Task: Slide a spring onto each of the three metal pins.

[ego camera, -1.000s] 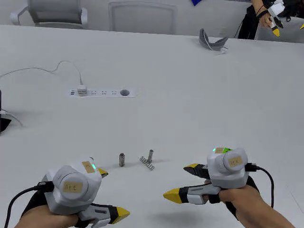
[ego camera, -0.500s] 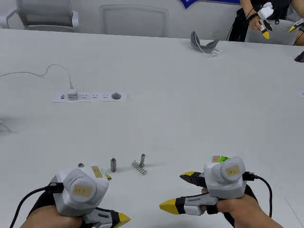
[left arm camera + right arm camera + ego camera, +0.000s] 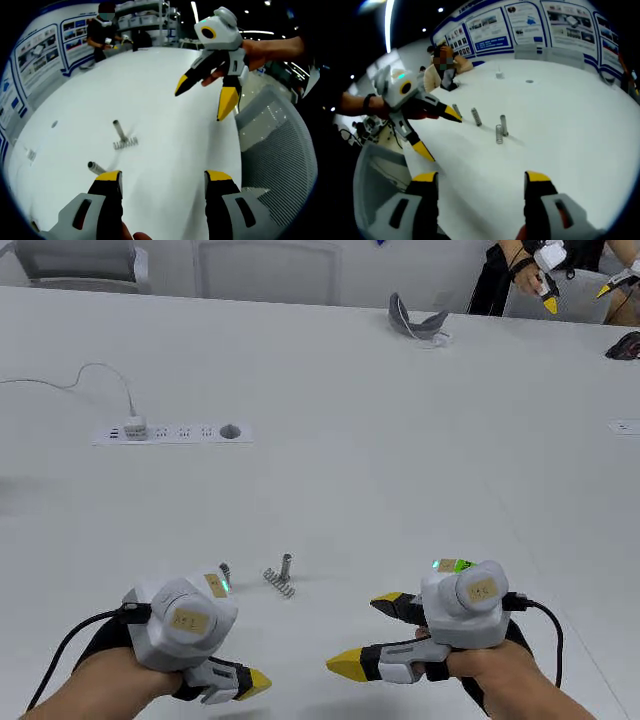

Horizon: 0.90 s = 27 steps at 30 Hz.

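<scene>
Spring (image 3: 279, 583), loose: one, a short grey wire coil lying flat on the white tabletop (image 3: 400, 470), long axis level and slanting across the head view from far-left to near-right, just beside the foot of the bare pin (image 3: 286, 565) on the person's side; contact cannot be told. Pins: three, all upright with long axes vertical. Bare pin: one, a smooth, slim grey metal post. Second pin (image 3: 225, 572): one, left of the bare pin and near it, its shaft ribbed like a coil in the right gripper view. Third pin (image 3: 455, 111): one, slim and grey, farther left of the bare pin again, close by a yellow tip of the left claw (image 3: 162, 176). Left claw: one, on the person's side of the bare pin and to its left, jaws spread wide, holding nothing. Right claw (image 3: 365, 632): one, on the person's side of the bare pin and to its right, yellow-tipped jaws spread wide, holding nothing. Power strip (image 3: 170, 432): one, white, well beyond the bare pin to the left.
</scene>
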Motion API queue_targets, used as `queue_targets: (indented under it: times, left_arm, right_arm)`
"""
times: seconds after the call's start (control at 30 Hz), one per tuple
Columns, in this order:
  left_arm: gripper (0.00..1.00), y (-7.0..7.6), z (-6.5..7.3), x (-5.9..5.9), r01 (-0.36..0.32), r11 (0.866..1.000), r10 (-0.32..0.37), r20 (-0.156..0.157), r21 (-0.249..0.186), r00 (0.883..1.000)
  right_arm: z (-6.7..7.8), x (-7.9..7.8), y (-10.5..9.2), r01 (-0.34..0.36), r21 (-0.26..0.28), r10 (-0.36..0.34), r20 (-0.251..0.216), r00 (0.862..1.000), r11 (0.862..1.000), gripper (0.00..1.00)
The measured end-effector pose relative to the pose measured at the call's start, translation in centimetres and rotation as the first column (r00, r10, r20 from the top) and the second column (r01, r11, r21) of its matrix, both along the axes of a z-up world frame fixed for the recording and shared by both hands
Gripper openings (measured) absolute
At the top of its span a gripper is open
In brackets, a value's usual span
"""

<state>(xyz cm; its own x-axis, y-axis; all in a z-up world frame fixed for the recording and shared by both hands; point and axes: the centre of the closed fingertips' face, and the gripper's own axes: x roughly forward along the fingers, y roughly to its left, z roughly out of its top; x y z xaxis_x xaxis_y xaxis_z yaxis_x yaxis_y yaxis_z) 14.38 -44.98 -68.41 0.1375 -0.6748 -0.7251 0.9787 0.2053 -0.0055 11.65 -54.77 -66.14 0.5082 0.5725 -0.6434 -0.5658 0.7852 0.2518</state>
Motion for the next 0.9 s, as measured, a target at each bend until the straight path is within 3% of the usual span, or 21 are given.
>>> queue_targets:
  times: [0.3,0.9]
  left_arm:
    - [0.68,-1.3,-1.0,0.8,0.002,1.0,-0.002,-0.002,0.006,1.0]
    - [0.71,-5.0,-2.0,4.0,-0.019,1.0,0.02,0.024,-0.015,1.0]
  right_arm:
    - [-0.2,-0.4,-0.4,0.017,0.009,-0.017,-0.009,1.0,1.0,0.71]
    - [-0.5,-0.7,-1.1,0.036,0.022,-0.036,-0.025,0.999,0.999,0.7]
